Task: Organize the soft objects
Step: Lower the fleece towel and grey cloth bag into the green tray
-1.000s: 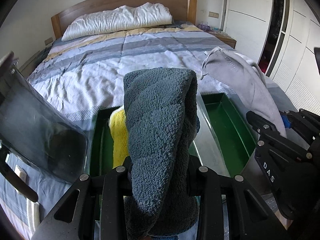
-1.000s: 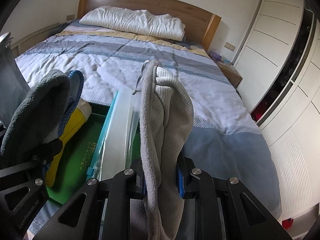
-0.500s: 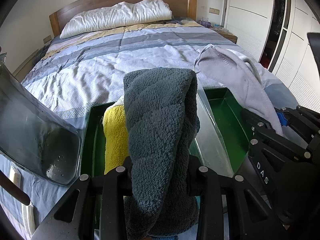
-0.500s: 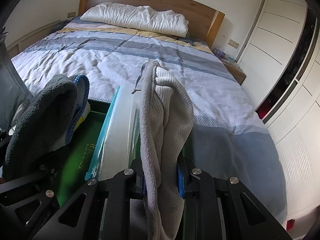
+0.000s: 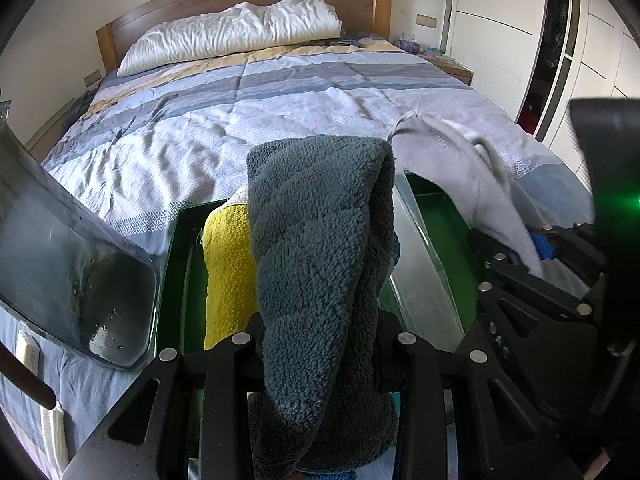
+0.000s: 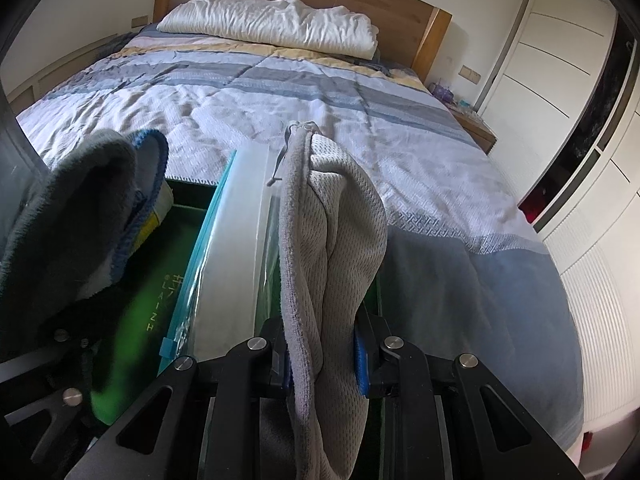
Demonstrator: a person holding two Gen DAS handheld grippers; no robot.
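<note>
My left gripper (image 5: 320, 350) is shut on a fluffy dark teal-grey cloth (image 5: 320, 240) that drapes over its jaws, above the left compartment of a green bin (image 5: 180, 264). A yellow cloth (image 5: 228, 264) lies in that compartment. My right gripper (image 6: 322, 360) is shut on a light grey mesh cloth (image 6: 332, 240), held over the bin's right compartment (image 5: 440, 236). The teal cloth also shows in the right wrist view (image 6: 72, 216), and the grey cloth in the left wrist view (image 5: 460, 176). A clear zip bag (image 6: 236, 248) stands between the compartments.
The bin rests at the foot of a bed with a striped quilt (image 5: 280, 112) and a white pillow (image 5: 232, 36). A clear plastic lid (image 5: 68, 264) leans at the left. White wardrobe doors (image 6: 560, 92) line the right wall.
Both grippers have tipped down and moved forward over the bin, still holding their cloths. The yellow cloth and bin show more fully below the left gripper.
</note>
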